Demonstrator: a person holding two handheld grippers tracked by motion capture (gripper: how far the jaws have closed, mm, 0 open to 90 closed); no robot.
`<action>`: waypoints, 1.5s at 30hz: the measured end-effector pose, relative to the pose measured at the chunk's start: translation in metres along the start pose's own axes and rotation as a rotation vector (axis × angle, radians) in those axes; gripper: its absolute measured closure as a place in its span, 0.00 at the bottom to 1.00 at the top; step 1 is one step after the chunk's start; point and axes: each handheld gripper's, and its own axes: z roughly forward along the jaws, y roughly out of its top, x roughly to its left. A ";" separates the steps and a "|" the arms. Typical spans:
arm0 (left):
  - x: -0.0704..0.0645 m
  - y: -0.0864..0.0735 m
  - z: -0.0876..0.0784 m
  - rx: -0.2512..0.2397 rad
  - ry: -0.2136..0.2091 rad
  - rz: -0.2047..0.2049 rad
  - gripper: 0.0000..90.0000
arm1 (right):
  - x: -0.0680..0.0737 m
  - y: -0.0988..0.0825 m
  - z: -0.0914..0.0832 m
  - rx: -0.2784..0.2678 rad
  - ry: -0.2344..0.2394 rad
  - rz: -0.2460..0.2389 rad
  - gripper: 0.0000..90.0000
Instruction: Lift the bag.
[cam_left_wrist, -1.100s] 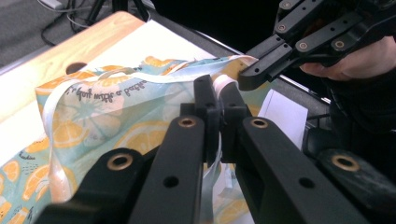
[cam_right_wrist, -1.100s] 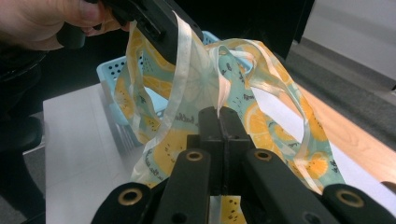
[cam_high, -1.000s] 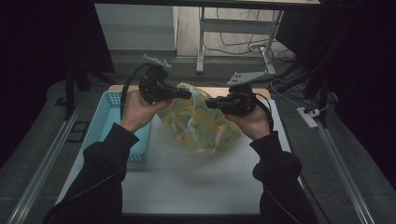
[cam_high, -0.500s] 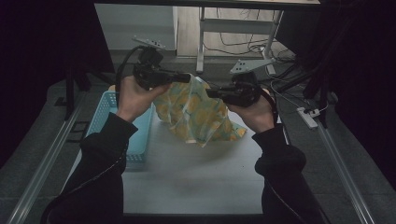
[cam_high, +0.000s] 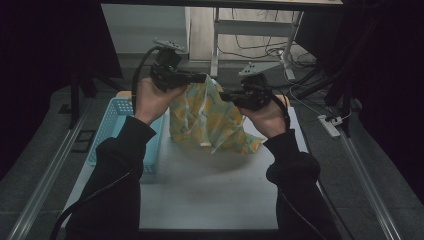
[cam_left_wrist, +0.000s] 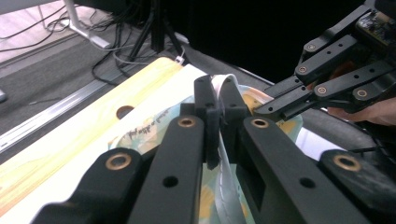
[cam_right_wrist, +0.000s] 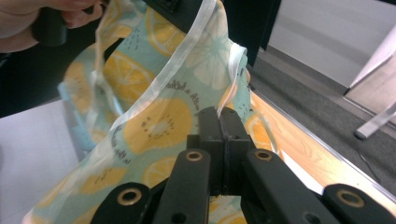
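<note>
A light cloth (cam_high: 207, 120) printed with yellow lemon slices on pale teal hangs between both grippers above the white table (cam_high: 210, 195). My left gripper (cam_high: 202, 77) is shut on its upper edge, where a white hem (cam_left_wrist: 223, 93) passes between the jaws. My right gripper (cam_high: 224, 95) is shut on another part of the edge (cam_right_wrist: 219, 114), lower and to the right. The cloth's lower corner (cam_high: 250, 146) rests on the table. In the left gripper view the right gripper (cam_left_wrist: 261, 109) points in from the right, close by.
A light blue slatted basket (cam_high: 112, 122) stands on the table's left side under my left forearm. A wooden strip (cam_left_wrist: 70, 140) runs along the table's far edge. Beyond it are desk legs (cam_high: 215, 45) and cables on the floor. A power strip (cam_high: 330, 125) lies at the right.
Both grippers have risen and moved away from me, lifting the cloth so it hangs longer. The left hand went higher than the right.
</note>
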 end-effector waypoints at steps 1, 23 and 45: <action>0.003 -0.002 0.003 0.006 0.008 -0.004 0.99 | -0.002 -0.002 0.005 0.005 -0.004 0.006 1.00; 0.032 -0.041 0.026 0.031 0.017 -0.056 0.52 | -0.023 -0.034 0.023 -0.012 -0.010 0.109 0.77; 0.008 -0.122 -0.055 0.042 0.033 0.020 0.03 | 0.005 -0.077 -0.025 -0.047 0.013 0.115 0.27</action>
